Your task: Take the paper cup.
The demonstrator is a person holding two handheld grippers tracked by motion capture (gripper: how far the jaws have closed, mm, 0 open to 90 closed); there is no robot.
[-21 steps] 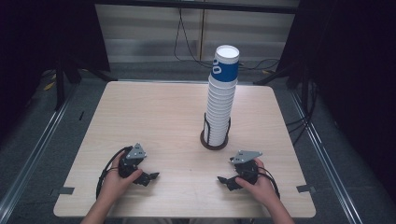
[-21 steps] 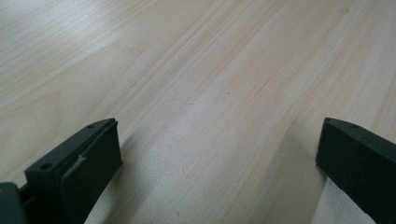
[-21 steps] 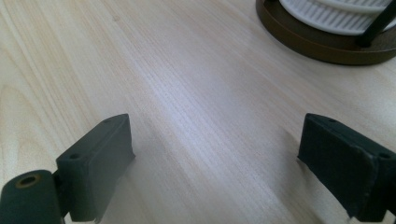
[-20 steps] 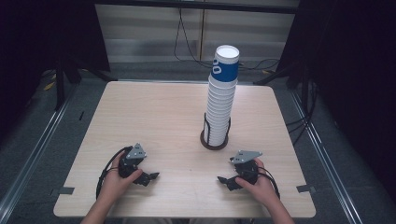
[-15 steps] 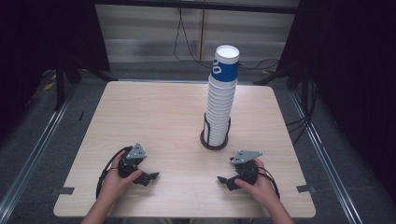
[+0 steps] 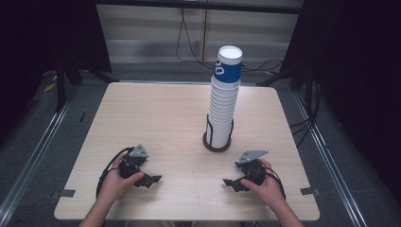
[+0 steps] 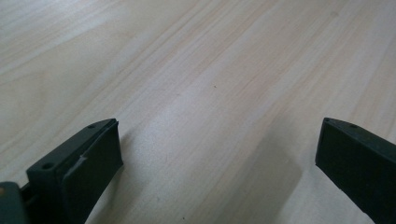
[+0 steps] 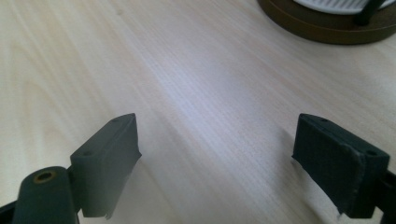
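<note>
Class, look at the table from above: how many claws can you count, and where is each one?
2. The left claw lies near the table's front left; the right claw lies near its front right, in front of the cup stack.

High view looks forward and down over the whole table (image 6: 156,109). Both gripper views skim its wood close up; right one catches the cup holder base (image 8: 327,23).
</note>
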